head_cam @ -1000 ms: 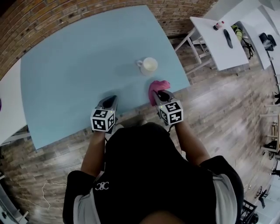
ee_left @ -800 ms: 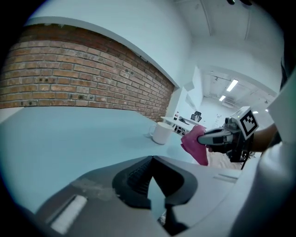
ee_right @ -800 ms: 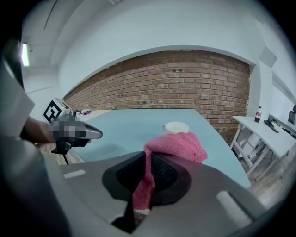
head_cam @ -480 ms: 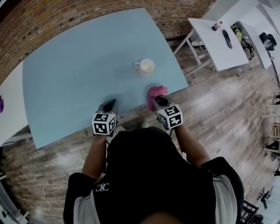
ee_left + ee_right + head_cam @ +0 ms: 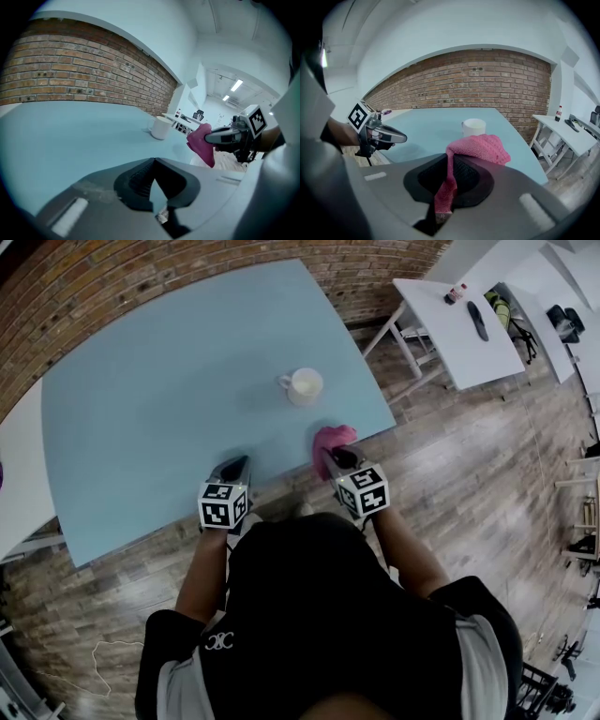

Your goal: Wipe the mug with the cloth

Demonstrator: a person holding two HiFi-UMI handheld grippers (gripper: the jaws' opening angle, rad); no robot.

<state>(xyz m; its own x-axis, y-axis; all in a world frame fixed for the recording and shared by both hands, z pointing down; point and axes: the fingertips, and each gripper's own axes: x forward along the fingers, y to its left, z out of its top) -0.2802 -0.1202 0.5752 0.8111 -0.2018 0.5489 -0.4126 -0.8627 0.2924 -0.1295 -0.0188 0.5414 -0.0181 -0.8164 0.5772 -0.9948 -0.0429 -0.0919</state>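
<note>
A white mug [image 5: 305, 386] stands upright on the light blue table [image 5: 169, 399], towards its right side; it also shows as the mug [image 5: 474, 127] and the mug [image 5: 161, 128] in the two gripper views. My right gripper [image 5: 330, 453] is shut on a pink cloth [image 5: 331, 439], which bunches over the jaw tips as the cloth [image 5: 480, 147] and hangs at the table's near right edge, short of the mug. My left gripper [image 5: 236, 465] is shut and empty above the near edge, left of the cloth.
A brick wall [image 5: 141, 277] runs behind the table. A white table [image 5: 469, 324] with a bottle and dark items stands at the right across wooden floor [image 5: 487, 456]. Another white surface [image 5: 19, 474] adjoins the table's left end.
Both grippers have kept their places over the near edge; the cloth stays in the right one. The view has shifted slightly, so the mug sits a little further left in the picture.
</note>
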